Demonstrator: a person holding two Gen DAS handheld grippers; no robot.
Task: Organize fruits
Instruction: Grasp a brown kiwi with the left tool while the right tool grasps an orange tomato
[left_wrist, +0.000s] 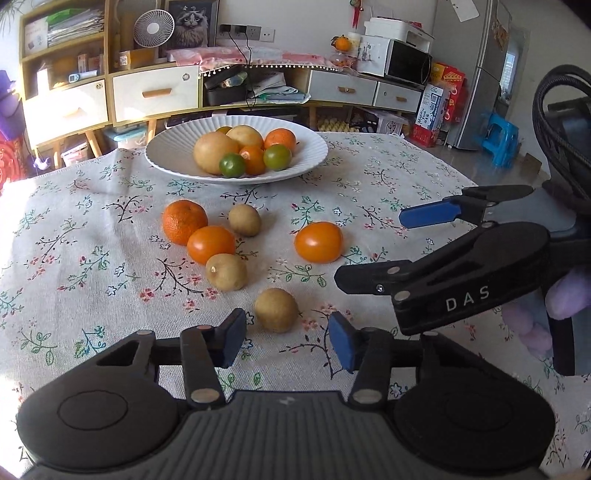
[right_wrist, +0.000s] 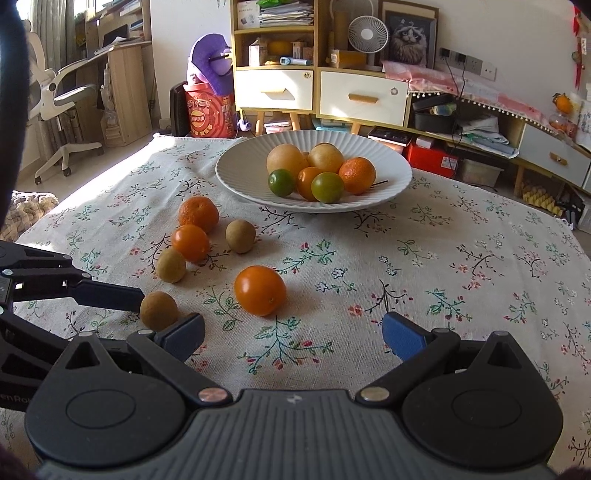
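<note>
Step in hand: pick-up of the nearest loose fruit, a small round tan-brown longan-like fruit (left_wrist: 276, 309). Left gripper (left_wrist: 286, 341) is around it, blue pads (left_wrist: 233, 341) at 9 and 3 o'clock of the fruit. In the left wrist view a sliver of cloth shows each side, so pads look just short of contact; jaws partly closed, not gripping as far as can be judged. In the right wrist view the same fruit (right_wrist: 159, 310) sits against the far finger, contact unclear.

Right gripper (right_wrist: 293, 341) is wide open, empty, hovering over the floral tablecloth (left_wrist: 369, 177), with the smooth orange oval fruit (right_wrist: 259, 290) just ahead at 11 o'clock.

White ribbed ceramic plate (left_wrist: 306, 155) at 12 o'clock, well apart, already holds seven or so fruits. Five more lie loose on the cloth between plate and grippers.

Next move, as a judgement: close the left jaws fully on the brown fruit, lift straight, carry to 12 o'clock, release low over a bare part of the plate. Round fruit may roll out if pads land off-centre.
</note>
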